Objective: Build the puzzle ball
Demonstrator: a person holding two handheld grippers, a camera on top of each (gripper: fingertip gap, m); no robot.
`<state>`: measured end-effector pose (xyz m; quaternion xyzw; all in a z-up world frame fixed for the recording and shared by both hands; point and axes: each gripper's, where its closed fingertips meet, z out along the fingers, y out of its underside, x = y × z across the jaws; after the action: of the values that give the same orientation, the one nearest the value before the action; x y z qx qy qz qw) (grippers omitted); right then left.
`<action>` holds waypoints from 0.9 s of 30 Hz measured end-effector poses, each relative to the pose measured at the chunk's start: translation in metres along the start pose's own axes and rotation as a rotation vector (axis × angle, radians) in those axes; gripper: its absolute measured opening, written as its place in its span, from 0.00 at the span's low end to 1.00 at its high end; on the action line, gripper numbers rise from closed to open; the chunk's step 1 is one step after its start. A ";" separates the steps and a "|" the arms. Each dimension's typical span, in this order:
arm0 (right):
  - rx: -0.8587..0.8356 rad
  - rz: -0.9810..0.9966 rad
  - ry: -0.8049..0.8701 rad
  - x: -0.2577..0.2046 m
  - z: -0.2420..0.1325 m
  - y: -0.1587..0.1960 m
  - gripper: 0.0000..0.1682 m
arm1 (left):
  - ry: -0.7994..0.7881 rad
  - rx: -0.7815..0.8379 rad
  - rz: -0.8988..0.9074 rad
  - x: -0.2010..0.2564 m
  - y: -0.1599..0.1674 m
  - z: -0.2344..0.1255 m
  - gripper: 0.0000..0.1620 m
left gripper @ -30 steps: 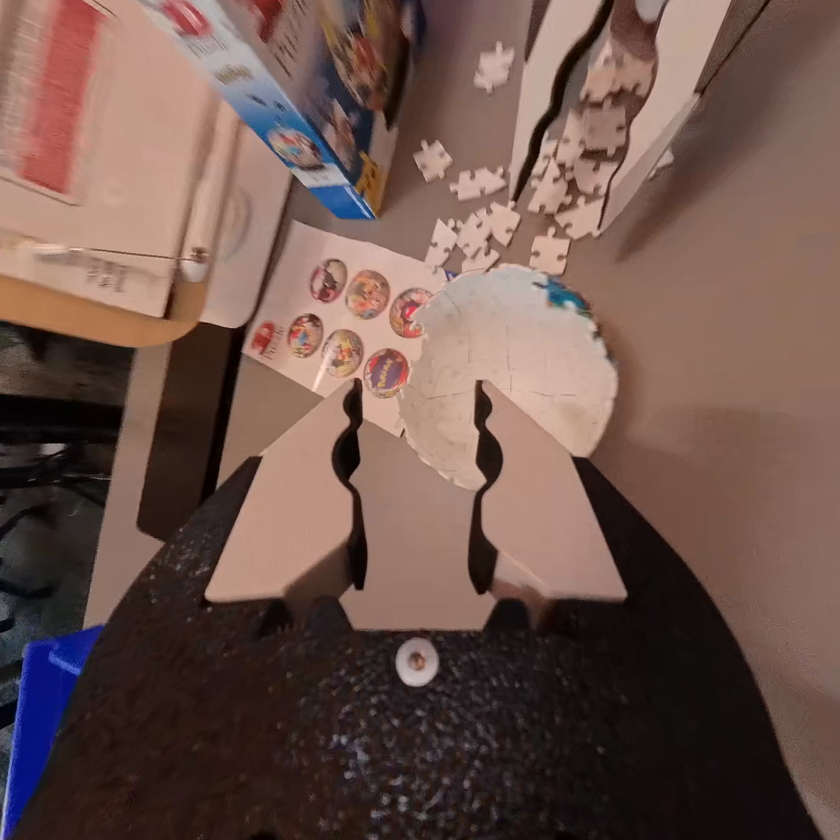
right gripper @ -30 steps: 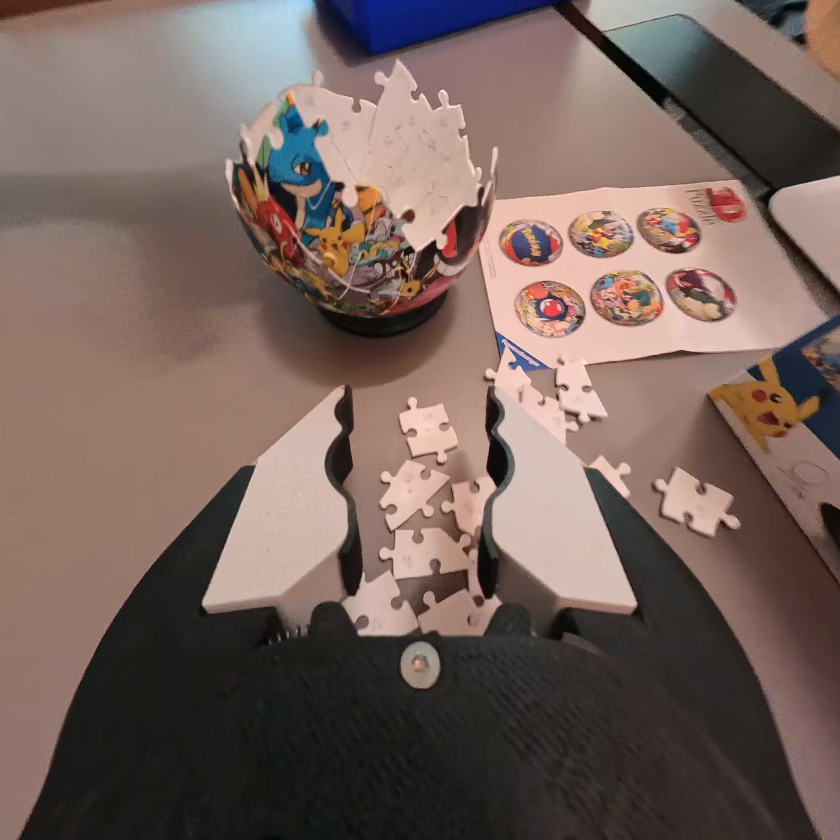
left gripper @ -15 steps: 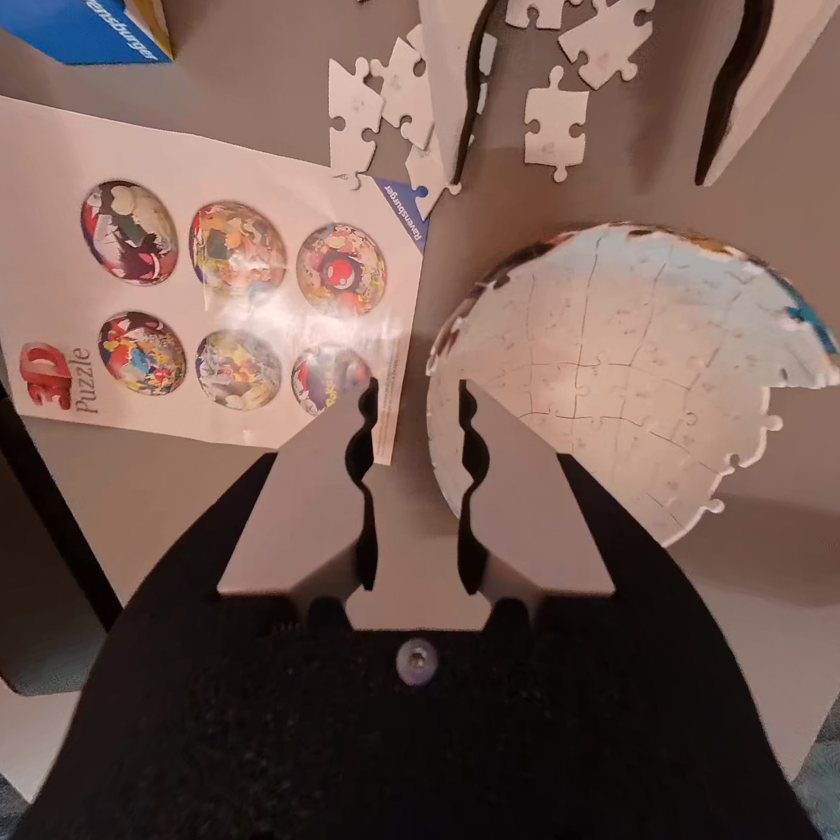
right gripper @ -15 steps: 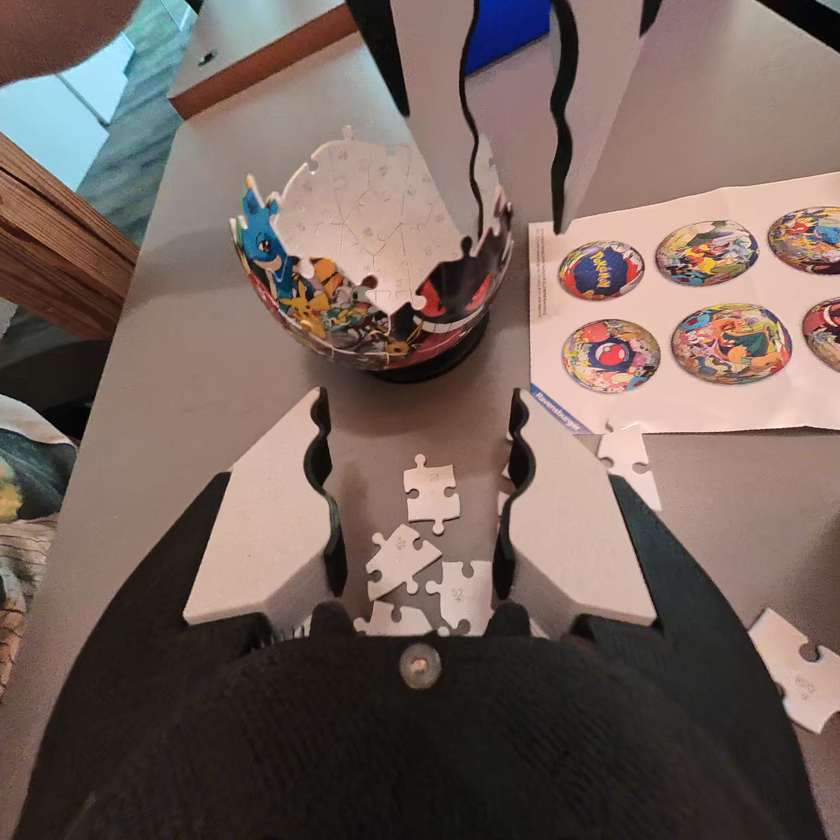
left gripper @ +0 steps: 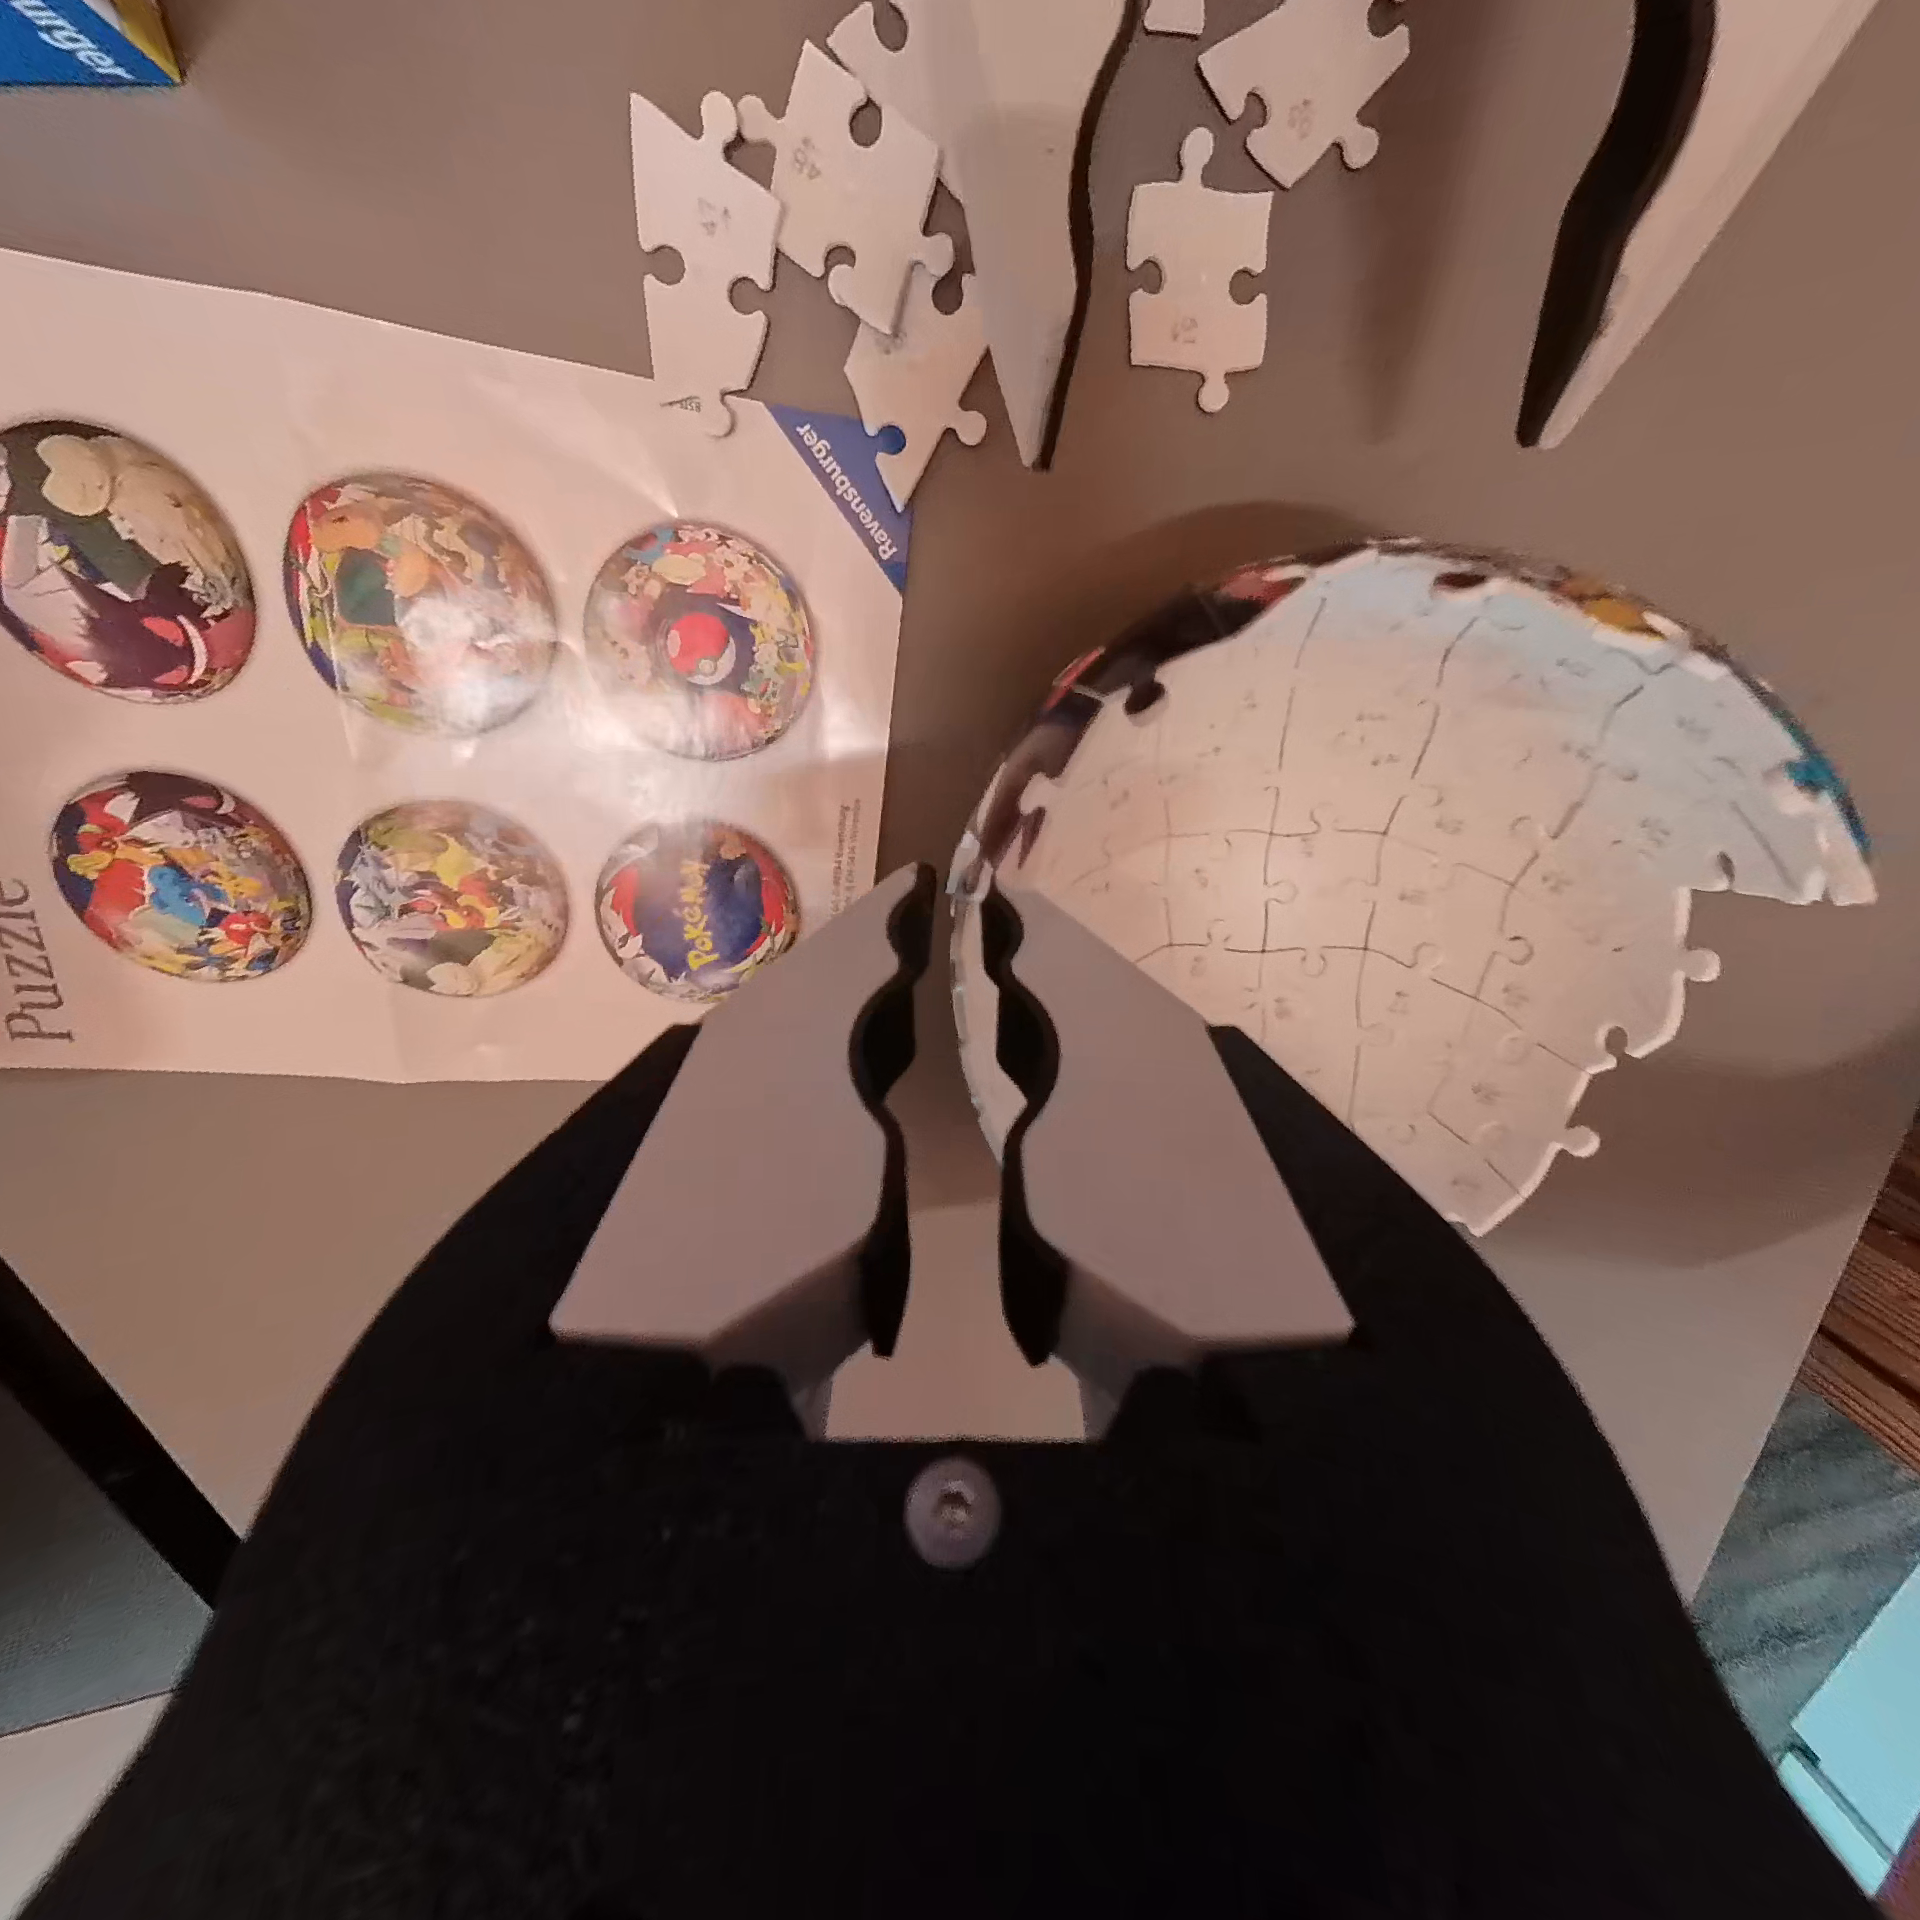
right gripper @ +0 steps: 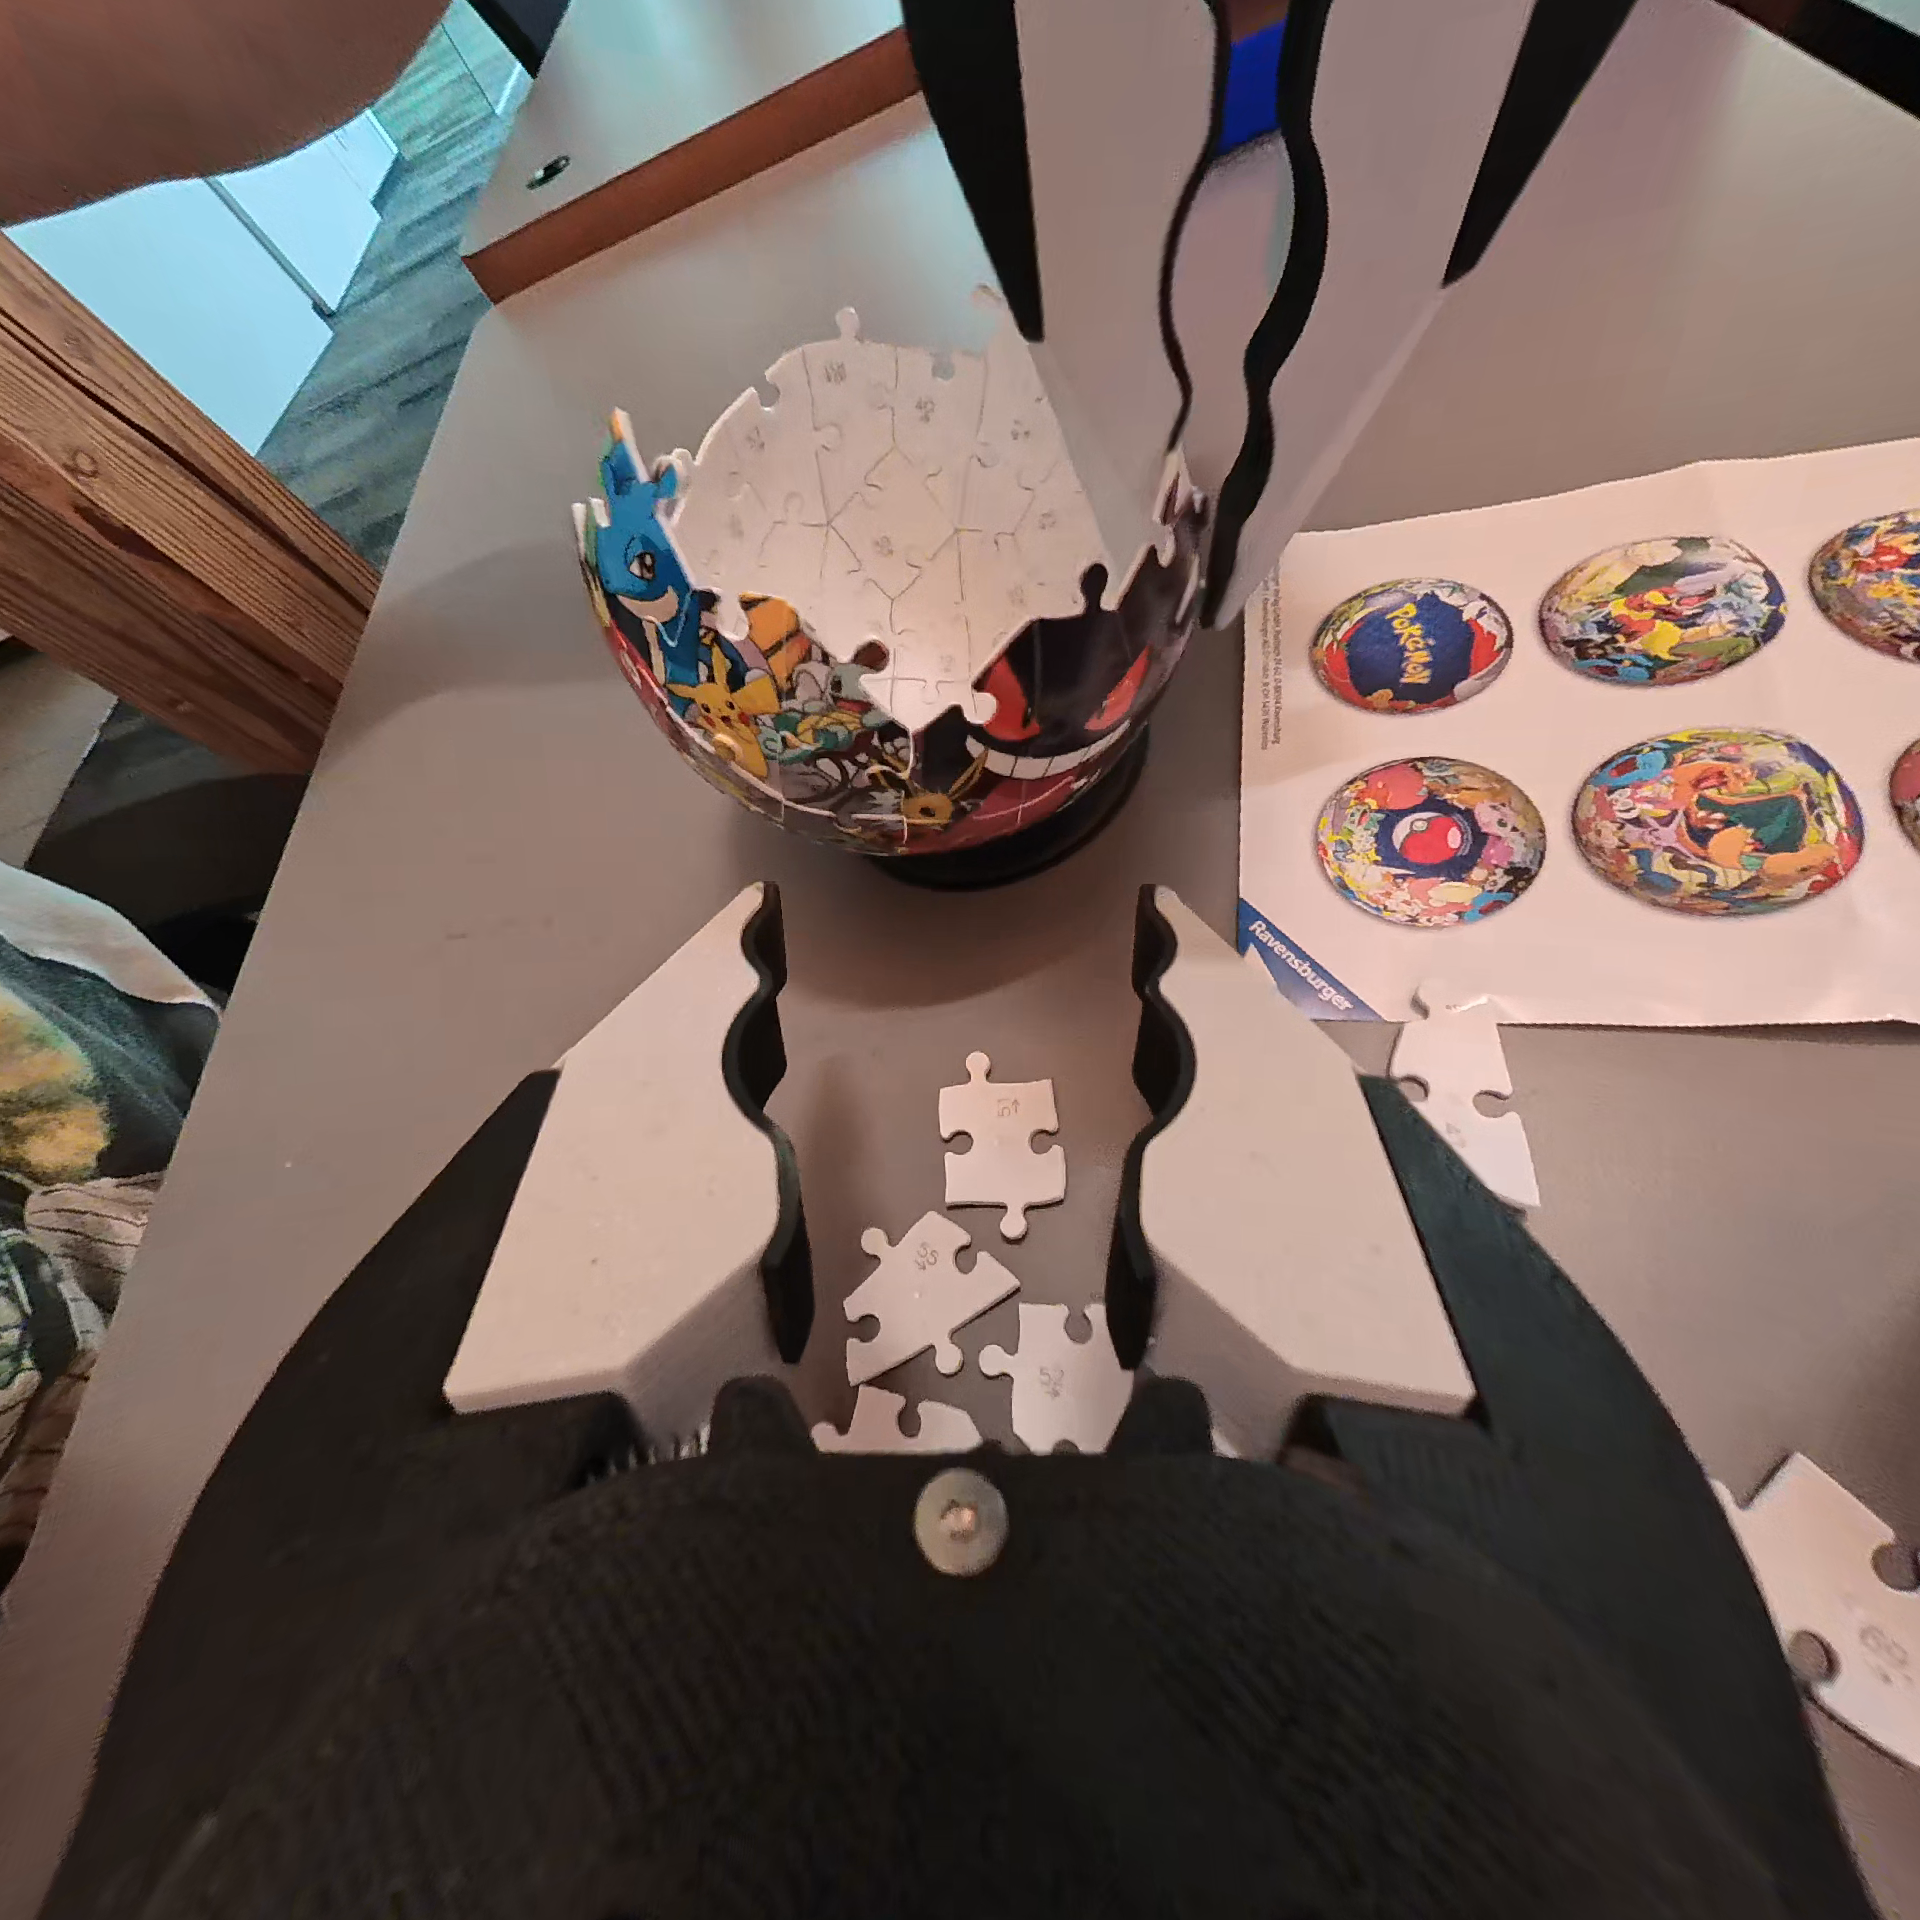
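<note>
The half-built puzzle ball (right gripper: 1060, 717), an open bowl with a white inside and colourful cartoon outside, sits on a black stand (right gripper: 997, 862) on the grey table. It also shows from above in the left wrist view (left gripper: 1403, 883). My left gripper (left gripper: 958, 899) comes down from above and its fingers pinch the ball's rim, one inside the wall and one outside; it shows in the right wrist view (right gripper: 1205, 540) too. My right gripper (right gripper: 961, 904) is open and empty, low over several loose white pieces (right gripper: 1003, 1143) in front of the ball. It also shows in the left wrist view (left gripper: 1288, 452).
A leaflet (right gripper: 1558, 977) with pictures of balls lies right of the ball, also in the left wrist view (left gripper: 468, 416). More loose pieces (left gripper: 707, 218) lie at its corner. A blue box corner (left gripper: 73, 42) is beyond. A wooden block (right gripper: 135, 540) and a person's arm (right gripper: 156, 83) are past the table's left edge. My right fingertips sit around 8 centimeters from my left ones.
My left gripper swung over the ball, came down and narrowed its jaws onto the rim. My right gripper widened and moved closer to the ball over the loose pieces.
</note>
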<state>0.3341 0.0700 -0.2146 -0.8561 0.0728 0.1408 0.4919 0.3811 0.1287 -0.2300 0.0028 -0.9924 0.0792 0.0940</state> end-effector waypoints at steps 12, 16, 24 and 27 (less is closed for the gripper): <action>-0.015 -0.038 -0.020 -0.011 0.009 -0.003 0.38 | 0.010 -0.015 -0.045 0.000 0.004 -0.003 0.00; -0.033 -0.049 -0.014 -0.011 0.010 -0.001 0.38 | 0.001 -0.016 -0.050 0.000 0.009 -0.011 0.14; -0.056 -0.066 0.019 -0.007 0.000 0.001 0.38 | -0.028 -0.061 -0.009 0.000 0.010 -0.007 0.12; -0.035 -0.066 0.071 0.000 -0.013 -0.004 0.37 | -0.018 -0.044 -0.004 0.000 0.007 -0.006 0.01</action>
<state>0.3369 0.0609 -0.2051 -0.8710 0.0595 0.0953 0.4782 0.3824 0.1366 -0.2258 0.0032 -0.9947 0.0573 0.0853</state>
